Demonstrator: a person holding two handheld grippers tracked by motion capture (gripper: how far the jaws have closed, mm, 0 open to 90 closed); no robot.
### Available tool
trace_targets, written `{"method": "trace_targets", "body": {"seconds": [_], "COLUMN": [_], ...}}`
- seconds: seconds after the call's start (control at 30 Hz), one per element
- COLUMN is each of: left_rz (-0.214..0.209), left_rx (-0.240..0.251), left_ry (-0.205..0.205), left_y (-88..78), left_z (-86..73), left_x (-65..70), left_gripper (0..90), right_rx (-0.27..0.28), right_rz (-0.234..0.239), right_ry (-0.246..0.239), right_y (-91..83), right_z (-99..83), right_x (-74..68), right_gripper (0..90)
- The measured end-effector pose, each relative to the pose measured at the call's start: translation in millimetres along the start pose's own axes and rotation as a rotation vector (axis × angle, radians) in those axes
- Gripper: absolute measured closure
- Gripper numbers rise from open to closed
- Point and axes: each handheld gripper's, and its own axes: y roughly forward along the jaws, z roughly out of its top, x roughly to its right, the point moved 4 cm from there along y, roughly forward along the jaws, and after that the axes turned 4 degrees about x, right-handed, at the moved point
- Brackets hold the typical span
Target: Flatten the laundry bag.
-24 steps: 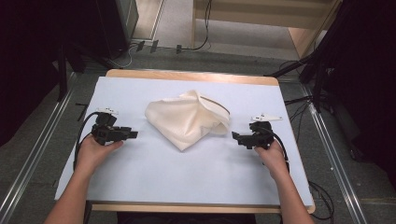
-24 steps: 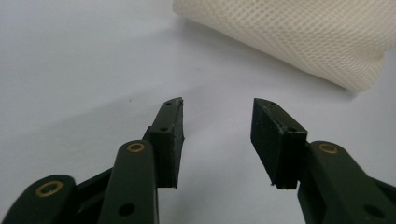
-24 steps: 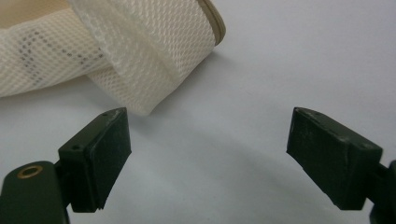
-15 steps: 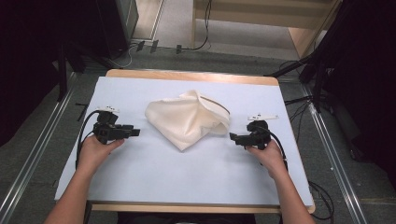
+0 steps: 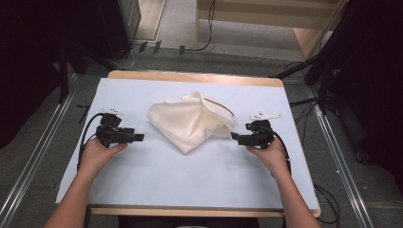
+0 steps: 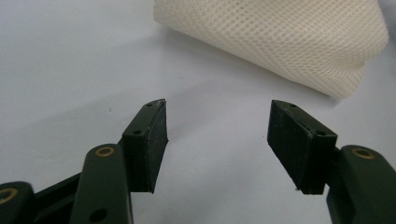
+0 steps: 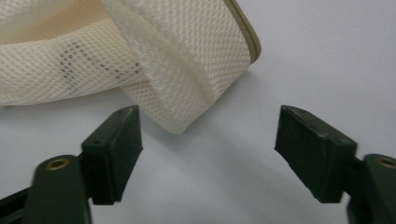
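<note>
cream mesh bag (image 5: 190,121) crumpled mid-surface (image 5: 157,185), my left gripper (image 5: 138,137) wide open and empty beside it, right gripper (image 5: 236,137) gaping too, maybe just short of the fabric

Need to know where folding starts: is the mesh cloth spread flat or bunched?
Bunched. The mesh cloth lies in a rumpled heap mid-table, with layers overlapping and one edge curled over itself.

A wooden-edged table (image 5: 190,76) carries a pale blue-white cover sheet (image 5: 190,180) over nearly its whole top. Metal floor rails (image 5: 28,166) run along both sides. Behind the table, black cables (image 5: 142,47) trail across the grey floor — beside what may be a light wooden cabinet (image 5: 309,38), partly cropped.
</note>
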Motion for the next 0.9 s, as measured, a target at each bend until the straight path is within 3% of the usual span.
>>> {"method": "trace_targets", "body": {"seconds": [0.07,0.17,0.73,0.9], "left_rz": [-0.005,-0.014,-0.023,-0.021], "left_rx": [0.010,0.011,-0.002,0.011], "left_ry": [-0.001,-0.002,0.018,0.033], "left_y": [-0.6,-1.6,-1.3,-3.9], "left_z": [0.0,0.3,7.0,16.3], "left_x": [0.8,2.8,11.2,13.7], "left_gripper": [36.7,36.7,39.5,39.9], "right_rx": [-0.021,-0.030,-0.010,0.000], "right_rz": [0.009,0.026,0.010,0.002], "right_ry": [-0.020,-0.012,-0.020,-0.043], "right_y": [0.8,-0.4,-9.1,-11.9], "right_z": [-1.2,-1.2,4.9,11.8], "right_x": [-4.0,-6.0,-8.1,-13.4], "right_gripper": [30.0,31.7,39.5,40.4]}}
